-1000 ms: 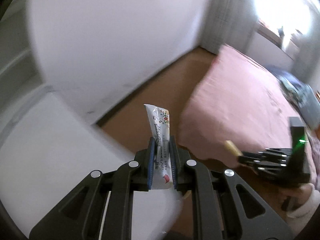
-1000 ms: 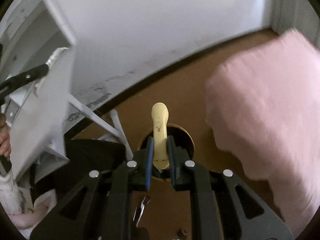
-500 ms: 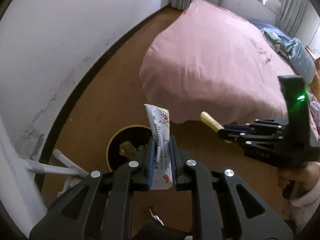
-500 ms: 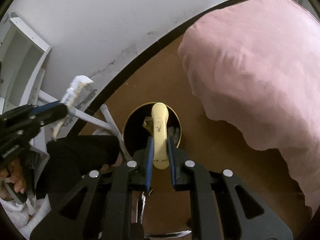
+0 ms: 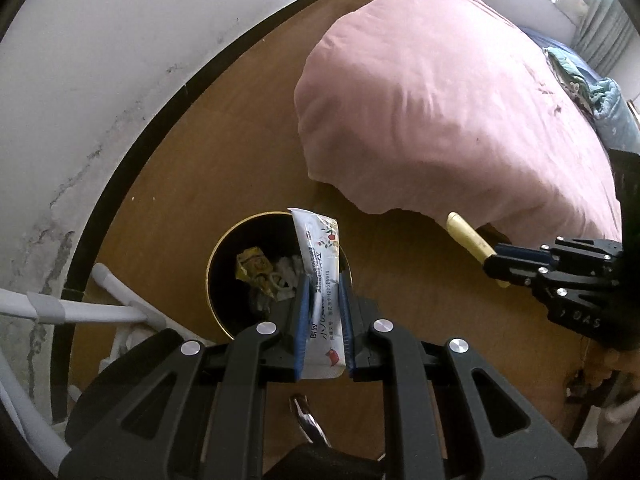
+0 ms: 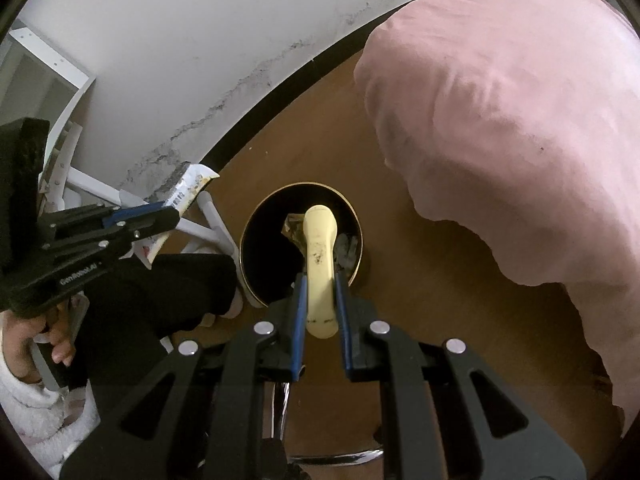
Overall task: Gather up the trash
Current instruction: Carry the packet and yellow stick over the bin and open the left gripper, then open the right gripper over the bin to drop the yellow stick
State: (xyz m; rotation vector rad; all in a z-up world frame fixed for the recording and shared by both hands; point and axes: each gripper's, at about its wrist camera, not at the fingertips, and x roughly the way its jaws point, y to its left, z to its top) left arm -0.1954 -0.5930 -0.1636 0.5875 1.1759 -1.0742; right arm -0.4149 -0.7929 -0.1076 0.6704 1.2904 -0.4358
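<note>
Your right gripper [image 6: 320, 300] is clenched on the yellow tube [image 6: 318, 264], whose long end points straight over the trash bin [image 6: 256, 272]. Your left gripper [image 5: 323, 312] grasps the white wrapper [image 5: 322, 276] above the bin's right rim. Both sit above the bin.

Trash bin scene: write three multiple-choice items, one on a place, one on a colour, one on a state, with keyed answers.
1. Where does the trash bin stand?
A. on the bed
B. on the brown floor
C. on a shelf

2. What colour is the bed cover?
A. pink
B. green
C. black

3. How are the left tongs?
A. open and empty
B. shut on a white sachet
C. out of view

Answers: 1 B, brown floor surrounds the bin; 2 A, the cover is pink in both views; 3 B, the pads pinch the printed sachet.
</note>
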